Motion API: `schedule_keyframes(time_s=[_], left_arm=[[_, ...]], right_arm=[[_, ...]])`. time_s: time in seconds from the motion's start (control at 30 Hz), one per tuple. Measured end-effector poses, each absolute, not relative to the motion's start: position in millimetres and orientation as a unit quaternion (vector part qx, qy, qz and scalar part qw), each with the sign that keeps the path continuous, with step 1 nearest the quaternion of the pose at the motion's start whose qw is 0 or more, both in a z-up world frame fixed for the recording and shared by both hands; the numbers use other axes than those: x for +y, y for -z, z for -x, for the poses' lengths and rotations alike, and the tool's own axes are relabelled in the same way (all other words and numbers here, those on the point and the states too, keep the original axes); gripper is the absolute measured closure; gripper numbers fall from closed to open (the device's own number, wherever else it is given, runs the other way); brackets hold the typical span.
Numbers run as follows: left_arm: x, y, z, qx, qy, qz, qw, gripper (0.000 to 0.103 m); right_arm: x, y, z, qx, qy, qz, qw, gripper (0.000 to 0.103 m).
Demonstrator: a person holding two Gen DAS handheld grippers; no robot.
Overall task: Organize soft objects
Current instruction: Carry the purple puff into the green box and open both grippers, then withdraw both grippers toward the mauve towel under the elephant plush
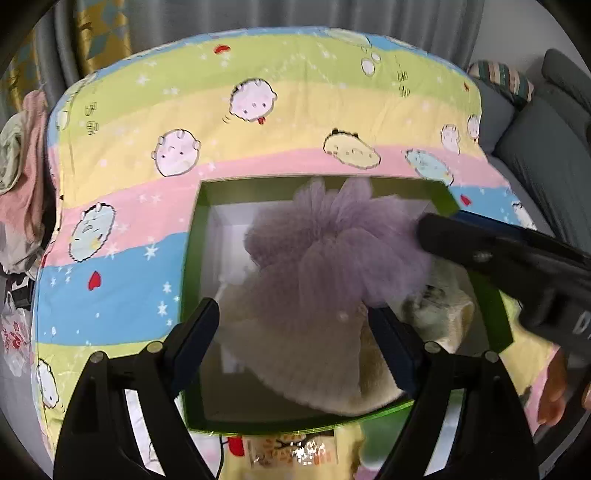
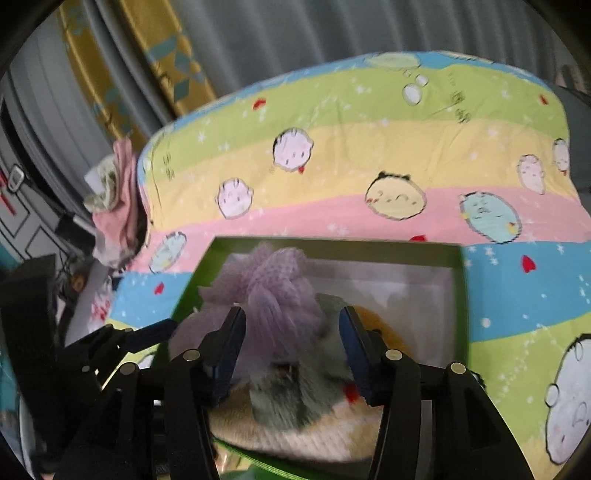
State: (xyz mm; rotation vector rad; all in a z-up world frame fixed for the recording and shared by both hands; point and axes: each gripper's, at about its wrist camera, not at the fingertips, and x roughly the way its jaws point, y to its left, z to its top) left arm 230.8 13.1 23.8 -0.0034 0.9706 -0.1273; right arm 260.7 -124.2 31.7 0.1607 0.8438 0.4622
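A green box (image 1: pixel 190 258) with a white inside lies on the striped cartoon quilt (image 1: pixel 258 92). In it sit a purple mesh bath pouf (image 1: pixel 332 243), a cream knitted hat (image 1: pixel 295 350) and a cream plush piece (image 1: pixel 447 314). My left gripper (image 1: pixel 295 332) is open, its fingers either side of the hat, just below the pouf. My right gripper (image 2: pixel 291 343) is open above the box (image 2: pixel 458 295), its fingers flanking the pouf (image 2: pixel 273 291) and a grey-green furry toy (image 2: pixel 291 398). The cream hat (image 2: pixel 295 439) lies under that toy. The right gripper's finger reaches in from the right in the left wrist view (image 1: pixel 480 247).
Pink and pale clothes (image 1: pixel 26 177) hang off the quilt's left edge. Grey curtains with a yellow panel (image 1: pixel 99 33) stand behind. A grey sofa with a striped cushion (image 1: pixel 506 81) is at the right. A shiny snack packet (image 1: pixel 291 450) lies near the box's front edge.
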Motion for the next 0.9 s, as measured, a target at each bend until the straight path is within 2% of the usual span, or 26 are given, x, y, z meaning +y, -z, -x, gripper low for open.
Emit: schedule_keyframes(time_s=[0.07,0.17,0.23,0.57,0.9], left_arm=[[19.2,-33.0,-223.8,0.459,0.060,0.013,0.886,0.015],[26.2,-45.5,-212.0,0.450,0.059,0.027,0.891,0.005],[31.0,-54.0,-199.3,0.438,0.054,0.034,0.897,0.002],[42.4,-71.6,-134.5,0.421,0.052,0.070,0.903,0.001],[36.2,-43.5,-65.3,0.429,0.075,0.096,0.895,0.001]], right_arm=[[-135.0,-39.4,-250.9,0.394,-0.224,-0.089,0.887,0.049],[-155.1,-49.7,-228.9,0.377,-0.223,-0.107,0.893,0.043],[-163.3,-53.1,-216.3,0.371,-0.224,-0.113,0.894,0.041],[-195.1,-51.1,-146.4,0.362,-0.207,-0.098,0.904,0.039],[-228.3,-30.0,-82.0,0.357,-0.188,-0.084,0.911,0.039]])
